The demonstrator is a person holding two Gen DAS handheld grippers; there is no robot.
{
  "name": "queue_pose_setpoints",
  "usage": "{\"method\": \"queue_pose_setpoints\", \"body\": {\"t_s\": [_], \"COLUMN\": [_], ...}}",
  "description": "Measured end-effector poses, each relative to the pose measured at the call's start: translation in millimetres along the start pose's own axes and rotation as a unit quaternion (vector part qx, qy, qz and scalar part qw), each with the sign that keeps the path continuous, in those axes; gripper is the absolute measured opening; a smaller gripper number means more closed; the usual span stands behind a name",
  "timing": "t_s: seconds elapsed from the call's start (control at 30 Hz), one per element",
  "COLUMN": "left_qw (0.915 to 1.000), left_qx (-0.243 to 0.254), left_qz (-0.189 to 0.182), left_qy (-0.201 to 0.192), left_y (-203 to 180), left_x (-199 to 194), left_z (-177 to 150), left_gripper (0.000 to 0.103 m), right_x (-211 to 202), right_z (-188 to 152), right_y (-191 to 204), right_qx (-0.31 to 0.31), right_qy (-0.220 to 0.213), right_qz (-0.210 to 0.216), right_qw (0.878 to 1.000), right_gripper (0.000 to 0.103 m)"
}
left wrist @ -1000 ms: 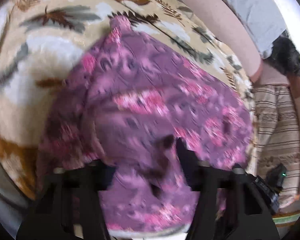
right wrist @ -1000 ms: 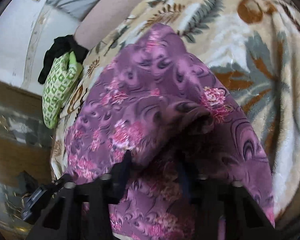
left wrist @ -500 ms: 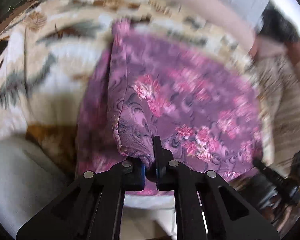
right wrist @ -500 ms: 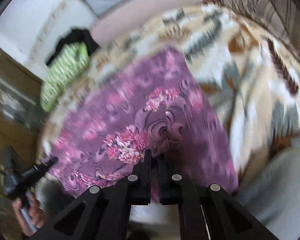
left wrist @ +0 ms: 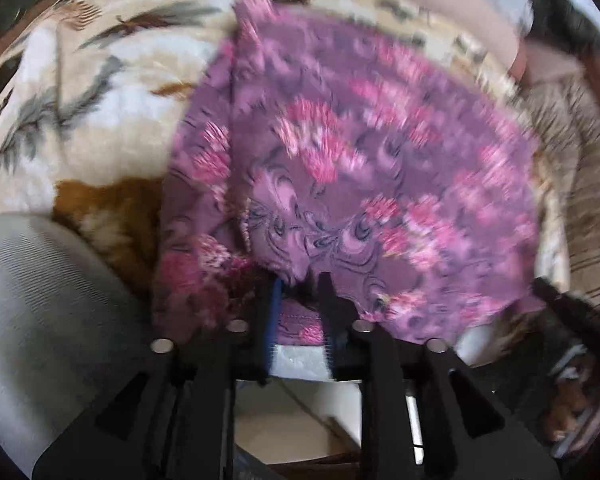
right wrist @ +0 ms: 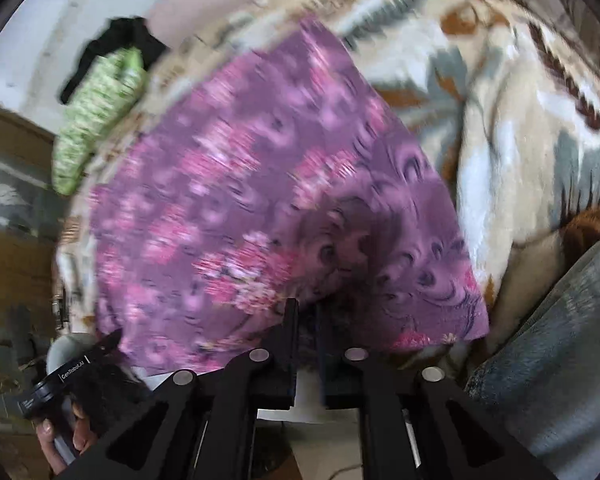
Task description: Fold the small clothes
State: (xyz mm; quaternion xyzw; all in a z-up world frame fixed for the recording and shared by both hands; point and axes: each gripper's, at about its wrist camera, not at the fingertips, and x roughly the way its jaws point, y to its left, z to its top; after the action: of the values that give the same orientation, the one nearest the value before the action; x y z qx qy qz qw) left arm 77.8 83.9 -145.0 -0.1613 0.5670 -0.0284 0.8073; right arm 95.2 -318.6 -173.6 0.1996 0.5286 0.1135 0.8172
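Note:
A purple garment with pink flowers (left wrist: 360,168) lies spread on a cream leaf-patterned blanket (left wrist: 92,92); it also shows in the right wrist view (right wrist: 260,200). Its near edge is doubled over in a fold. My left gripper (left wrist: 300,284) is at the near edge, jaws a little apart with fabric between them. My right gripper (right wrist: 306,308) is at the near edge on its side, jaws nearly closed on the fabric. Both views are blurred by motion.
A green patterned cloth (right wrist: 96,116) and a black cloth (right wrist: 120,48) lie at the blanket's far side. A grey-clad leg (left wrist: 32,320) is beside the left gripper and shows in the right wrist view (right wrist: 560,360). The other gripper (right wrist: 72,372) shows at the lower left.
Both grippers closed on the garment's near edge and pulled back toward me. Since half a second ago the left jaws have parted a little; the right stays pinched.

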Motion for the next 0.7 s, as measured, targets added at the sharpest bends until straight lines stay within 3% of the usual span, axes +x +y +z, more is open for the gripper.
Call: {"method": "queue_pose_setpoints", "body": {"t_s": [0.07, 0.13, 0.2, 0.3, 0.4, 0.43, 0.47, 0.53, 0.63, 0.7], "left_qw": [0.9993, 0.9974, 0.9960, 0.9973, 0.9989, 0.9991, 0.9993, 0.9992, 0.9991, 0.9994], "left_qx": [-0.013, -0.031, -0.048, -0.044, -0.023, -0.020, -0.015, 0.003, 0.002, -0.003], "left_qz": [-0.009, -0.006, -0.011, 0.010, 0.015, 0.021, 0.024, 0.036, 0.040, 0.032], "left_qy": [-0.034, -0.065, -0.074, -0.059, -0.038, -0.030, -0.023, -0.016, 0.014, 0.012], "left_y": [8.4, 16.1, 22.8, 19.9, 14.2, 10.8, 8.0, 4.5, 7.2, 9.7], "left_x": [-23.8, -41.8, -47.7, -32.7, -9.4, -1.5, 6.5, 19.8, 34.4, 33.4], "left_z": [3.0, 8.2, 17.8, 34.2, 40.9, 40.5, 39.5, 36.4, 35.9, 35.3], "left_gripper": [0.042, 0.050, 0.051, 0.051, 0.051, 0.051, 0.051, 0.051, 0.051, 0.051], "right_x": [-12.2, -22.6, -37.1, -43.5, -25.3, -12.5, -7.8, 9.2, 16.9, 16.7], "right_z": [-1.4, -0.9, 2.6, 23.1, 51.1, 59.0, 61.5, 62.3, 56.5, 52.3], "right_y": [1.2, 3.6, 3.9, 9.8, -2.0, -7.0, -11.7, -16.3, -15.0, -15.9], "right_qx": [-0.002, -0.001, -0.010, -0.033, -0.020, -0.020, -0.021, -0.014, -0.018, -0.013], "right_qy": [-0.024, -0.043, -0.064, -0.090, -0.070, -0.049, -0.040, -0.007, 0.015, 0.022], "right_qz": [0.006, -0.003, -0.009, -0.073, -0.104, -0.102, -0.096, -0.081, -0.077, -0.063], "right_qw": [1.000, 0.999, 0.998, 0.993, 0.992, 0.993, 0.994, 0.997, 0.997, 0.998], "right_gripper": [0.061, 0.069, 0.069, 0.069, 0.069, 0.065, 0.055, 0.050, 0.048, 0.048]}}
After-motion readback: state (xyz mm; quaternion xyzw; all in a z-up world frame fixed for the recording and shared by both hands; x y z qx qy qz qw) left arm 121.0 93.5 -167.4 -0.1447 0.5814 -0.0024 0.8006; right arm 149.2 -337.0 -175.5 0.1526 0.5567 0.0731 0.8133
